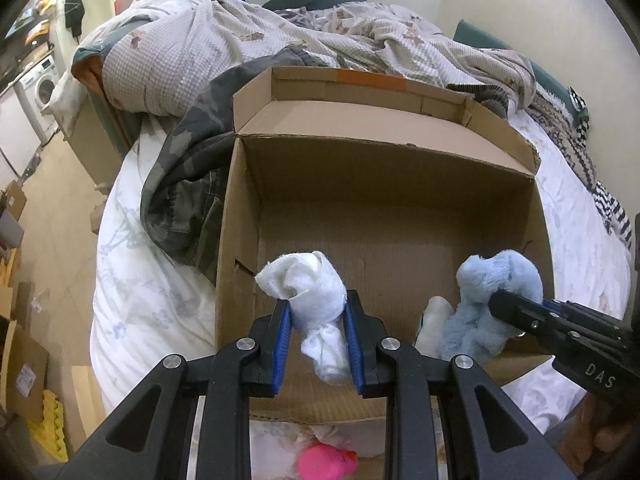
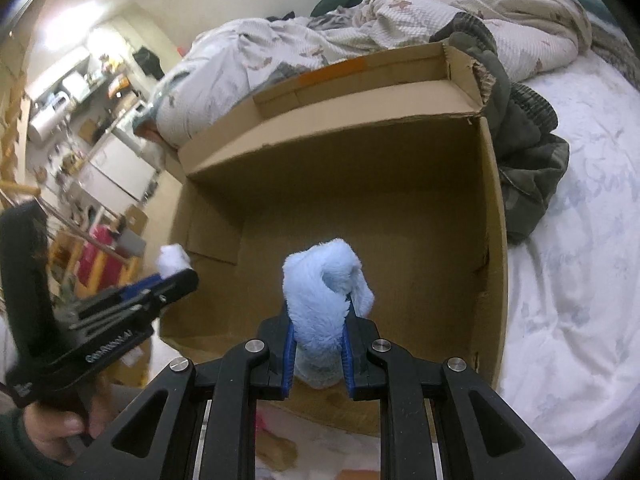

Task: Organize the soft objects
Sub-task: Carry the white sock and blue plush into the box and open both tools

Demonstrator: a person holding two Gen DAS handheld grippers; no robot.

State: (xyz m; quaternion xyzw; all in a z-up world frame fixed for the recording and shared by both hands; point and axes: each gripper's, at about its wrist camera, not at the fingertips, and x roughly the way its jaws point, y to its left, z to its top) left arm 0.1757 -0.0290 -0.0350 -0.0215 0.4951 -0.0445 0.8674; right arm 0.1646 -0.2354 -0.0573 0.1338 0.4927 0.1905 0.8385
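Note:
An open cardboard box stands on the bed; it also shows in the right wrist view. My left gripper is shut on a white knotted cloth and holds it over the box's near left side. My right gripper is shut on a fluffy light-blue plush and holds it over the box's near part. In the left wrist view the right gripper and blue plush are at the right. In the right wrist view the left gripper and white cloth are at the left.
A camouflage jacket lies against the box's left side. A crumpled checked duvet is piled behind the box. A pink soft toy lies on the white bedsheet in front of the box. Cardboard boxes stand on the floor at left.

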